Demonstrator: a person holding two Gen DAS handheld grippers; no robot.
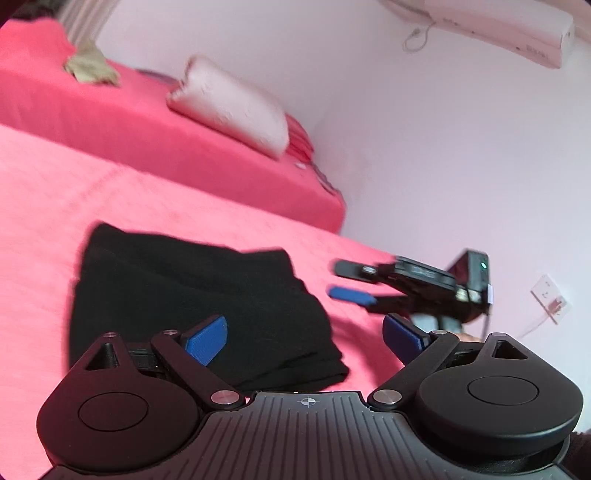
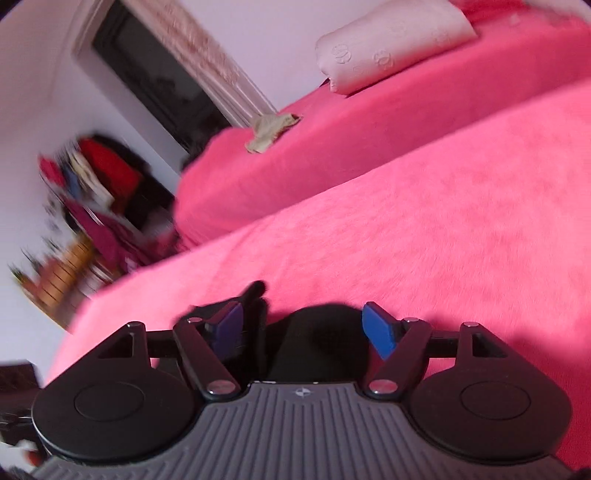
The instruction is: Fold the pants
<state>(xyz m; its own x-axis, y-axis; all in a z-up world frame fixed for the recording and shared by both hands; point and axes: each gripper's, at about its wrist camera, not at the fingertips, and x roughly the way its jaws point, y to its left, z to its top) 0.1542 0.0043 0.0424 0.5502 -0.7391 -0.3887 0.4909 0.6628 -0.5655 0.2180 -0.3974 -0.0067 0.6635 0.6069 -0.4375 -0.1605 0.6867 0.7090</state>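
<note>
The black pants (image 1: 192, 302) lie folded into a compact stack on the pink bed cover (image 1: 55, 206). My left gripper (image 1: 304, 334) is open and empty, its blue pads spread just above the stack's near edge. My right gripper (image 1: 345, 282) shows in the left wrist view, open, hovering to the right of the stack. In the right wrist view my right gripper (image 2: 301, 326) is open and empty. A dark edge of the pants (image 2: 314, 343) lies just below and between its fingers.
A second pink bed (image 1: 184, 147) lies behind with a white pillow (image 1: 236, 107) and a crumpled beige cloth (image 1: 92, 66). A wall air conditioner (image 1: 498, 33) and a socket (image 1: 550, 299) are on the wall. A cluttered rack of clothes (image 2: 92, 192) stands past the bed's end.
</note>
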